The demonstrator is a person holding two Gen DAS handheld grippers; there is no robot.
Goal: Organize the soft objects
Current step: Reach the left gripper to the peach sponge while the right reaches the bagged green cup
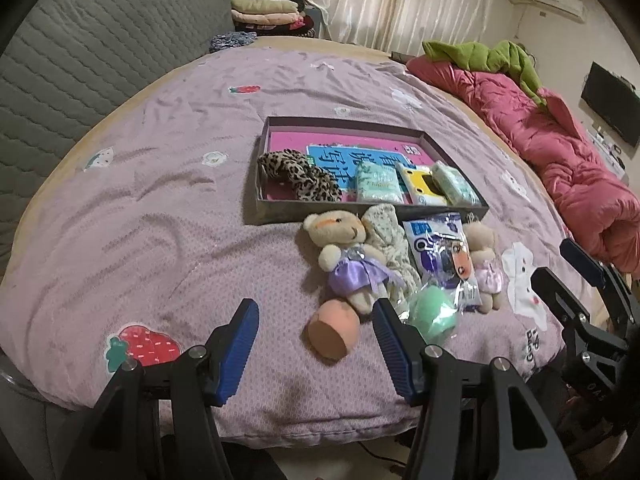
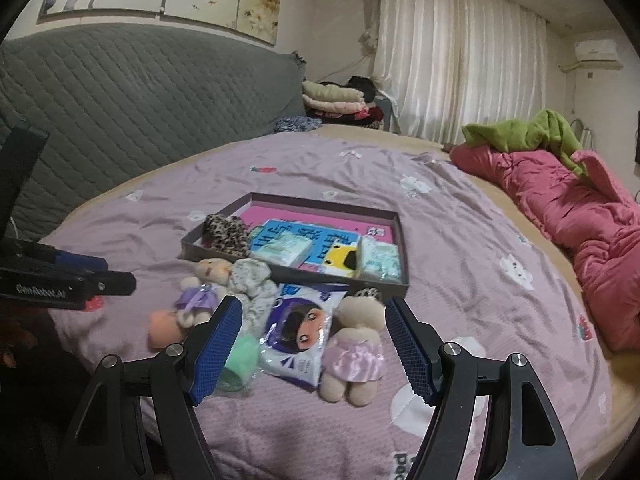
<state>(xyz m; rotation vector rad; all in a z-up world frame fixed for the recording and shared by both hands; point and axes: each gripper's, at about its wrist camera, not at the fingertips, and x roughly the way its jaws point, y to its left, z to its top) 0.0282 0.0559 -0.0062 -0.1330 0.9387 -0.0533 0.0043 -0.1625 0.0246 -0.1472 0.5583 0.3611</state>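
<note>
A shallow grey box lies on the purple bedspread and holds a leopard scrunchie, tissue packs and a yellow item. In front of it lie a bear in a purple dress, a floral cloth, a cartoon wipes pack, a bear in a pink dress, an orange sponge and a green sponge. My left gripper is open over the orange sponge. My right gripper is open above the wipes pack.
A pink quilt with a green garment lies along the bed's right side. A grey quilted headboard stands at the left. Folded clothes are stacked beyond the bed. The bed's near edge is just below the grippers.
</note>
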